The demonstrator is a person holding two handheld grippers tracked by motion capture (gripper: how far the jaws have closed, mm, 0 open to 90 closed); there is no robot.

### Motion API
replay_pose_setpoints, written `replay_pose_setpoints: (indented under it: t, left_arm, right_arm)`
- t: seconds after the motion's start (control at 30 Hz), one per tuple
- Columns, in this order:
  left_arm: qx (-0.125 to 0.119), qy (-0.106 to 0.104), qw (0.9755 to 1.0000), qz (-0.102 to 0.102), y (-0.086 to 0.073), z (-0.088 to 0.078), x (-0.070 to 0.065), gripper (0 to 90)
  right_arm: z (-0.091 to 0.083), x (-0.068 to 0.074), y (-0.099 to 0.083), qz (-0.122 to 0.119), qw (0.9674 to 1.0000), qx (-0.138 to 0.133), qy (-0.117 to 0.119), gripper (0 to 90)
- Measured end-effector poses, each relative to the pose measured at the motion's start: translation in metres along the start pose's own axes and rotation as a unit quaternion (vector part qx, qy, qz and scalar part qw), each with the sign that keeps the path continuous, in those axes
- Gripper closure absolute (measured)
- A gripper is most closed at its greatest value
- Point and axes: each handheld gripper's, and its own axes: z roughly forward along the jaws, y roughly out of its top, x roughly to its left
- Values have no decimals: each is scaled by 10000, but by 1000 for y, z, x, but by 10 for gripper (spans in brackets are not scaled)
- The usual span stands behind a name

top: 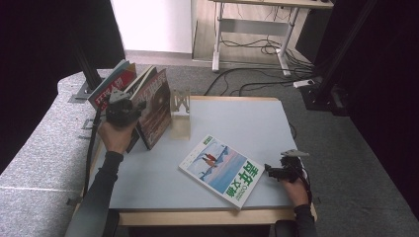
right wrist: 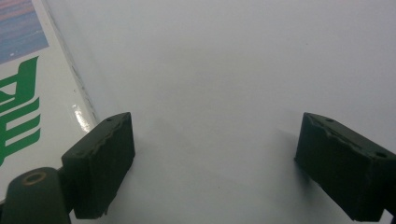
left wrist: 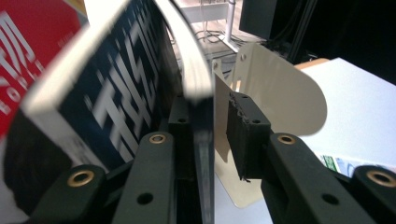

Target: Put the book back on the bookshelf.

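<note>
The dark-covered book (top: 157, 109) is standing upright at the far left of the table (top: 257, 123), leaning with the other books (top: 114, 81) against the metal bookend (top: 180, 102), and I am keeping my left gripper (top: 129, 106) at its near edge. In the left gripper view the book's (left wrist: 116, 98) thin glossy cover is sitting between my jaws: one pad is lying against it, the other pad (left wrist: 243, 135) is standing a little apart, so my grip is loosened rather than clenched. The cover is dark with large white lettering, its pages a pale curved block, and the bookend (left wrist: 280, 93) just beside it is a smooth cream plate with a rounded top. Nearer to me a flat magazine (top: 221, 169) with a blue picture and green characters is lying on the pale grey tabletop. My right gripper (top: 273, 172) is resting just beside its right edge, jaws spread wide, grasping nothing; the magazine's (right wrist: 23, 93) shiny white border is passing the left pad (right wrist: 100, 163).
</note>
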Motion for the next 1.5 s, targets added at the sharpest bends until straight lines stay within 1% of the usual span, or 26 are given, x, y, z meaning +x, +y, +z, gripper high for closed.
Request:
replay_pose_setpoints:
  t: [0.07,0.13,0.17,0.2,0.23,0.33,0.47,0.53,0.6,0.63,0.7,0.8,1.0,1.2,1.3,1.37,1.5]
  left_arm:
    - [55,-39,10000,1,-6,1,-1,721]
    - [92,-105,9999,-66,-16,2,-2,736]
    - [92,-105,9999,-66,-16,2,-2,740]
    - [133,-118,9998,-69,-20,3,-2,744]
    - [190,-175,9996,-137,-28,4,-1,745]
    - [265,-240,9990,-275,-41,7,2,761]
    - [393,-209,9985,-315,-55,12,3,779]
    - [385,-184,9986,-328,-59,14,4,807]
    - [356,-182,9987,-322,-59,15,3,827]
    - [336,-115,9990,-273,-59,15,2,831]
    - [330,-117,9991,-254,-59,16,3,833]
    - [284,-115,9989,-346,-59,19,4,834]
    - [217,-122,9987,-456,-59,25,5,833]
    - [226,-130,9986,-466,-59,24,7,825]
    - [219,-157,9987,-423,-59,24,5,791]
    - [243,-156,9990,-342,-60,22,3,776]
    - [229,-234,9988,-353,-61,20,1,738]
  right_arm:
    - [0,0,0,5,10000,3,1,108]
    - [0,0,0,5,10000,4,0,108]
    - [0,0,0,5,10000,4,0,108]
    - [0,0,0,-3,10000,14,2,108]
    - [0,0,0,-5,10000,13,2,108]
    - [0,0,0,4,10000,15,3,108]
    - [0,0,0,5,10000,16,3,108]
    - [0,0,0,10,10000,14,3,108]
    - [0,0,0,10,10000,14,4,108]
    - [0,0,0,10,10000,15,4,108]
    - [0,0,0,12,10000,15,4,108]
    - [0,0,0,11,10000,14,5,108]
    - [0,0,0,12,10000,14,6,108]
    - [0,0,0,10,10000,14,6,108]
    - [0,0,0,11,10000,12,7,108]
    - [0,0,0,10,10000,12,7,108]
    - [0,0,0,11,10000,11,7,108]
